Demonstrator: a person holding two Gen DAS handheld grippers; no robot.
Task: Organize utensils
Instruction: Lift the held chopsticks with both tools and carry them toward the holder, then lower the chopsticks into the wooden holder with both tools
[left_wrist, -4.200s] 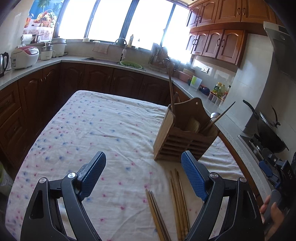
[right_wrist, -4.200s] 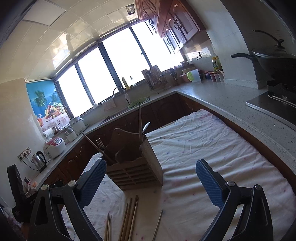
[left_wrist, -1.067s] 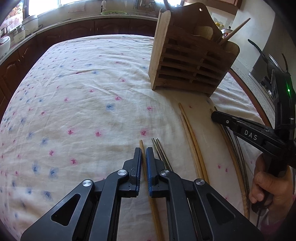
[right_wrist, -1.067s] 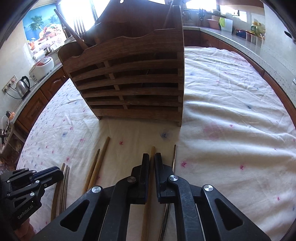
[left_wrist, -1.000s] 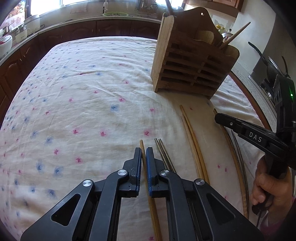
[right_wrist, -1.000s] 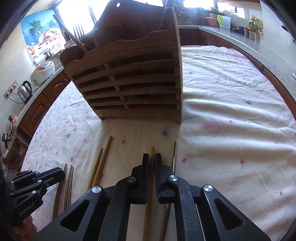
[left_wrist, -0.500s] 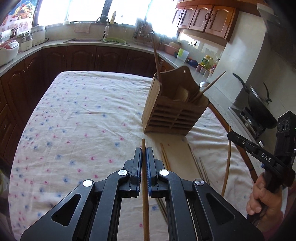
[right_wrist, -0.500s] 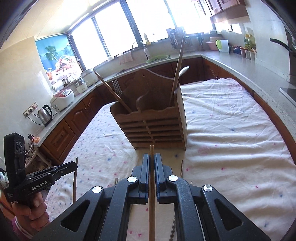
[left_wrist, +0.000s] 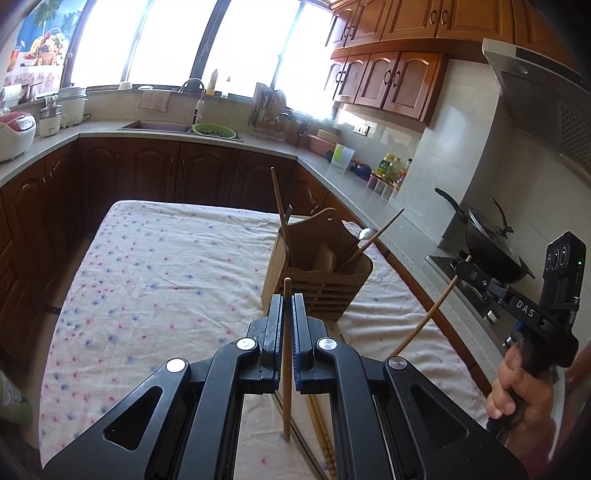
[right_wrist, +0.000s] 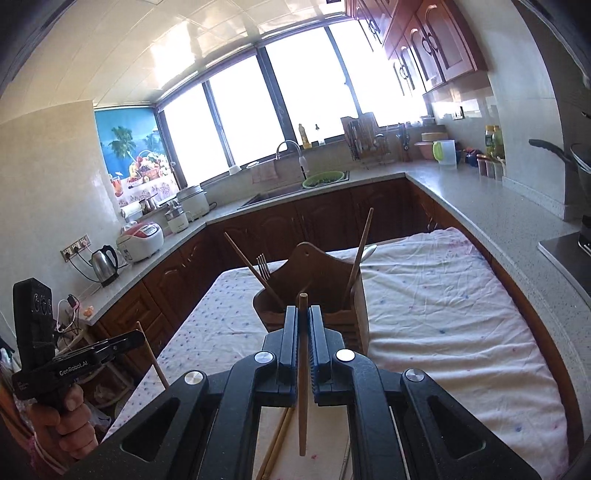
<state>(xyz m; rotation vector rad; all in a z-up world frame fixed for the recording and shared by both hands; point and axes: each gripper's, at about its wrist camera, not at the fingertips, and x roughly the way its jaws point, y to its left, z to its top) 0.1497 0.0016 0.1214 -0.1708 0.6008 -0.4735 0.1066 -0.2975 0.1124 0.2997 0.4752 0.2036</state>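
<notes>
Two wooden chopsticks lifted, one pinched in each gripper above the cloth-covered table (left_wrist: 155, 258).

Left gripper (left_wrist: 287, 301) is clamped on a wooden chopstick (left_wrist: 286, 369); right gripper (right_wrist: 303, 312) is clamped on another chopstick (right_wrist: 303, 387). Each is gripped near its upper end with the long part hanging free. Both look light, stiff and smooth, so likely to pivot or slip. The wooden holder (left_wrist: 317, 273) stands near the table's far right edge; more chopsticks (left_wrist: 319, 428) lie on the near edge.
</notes>
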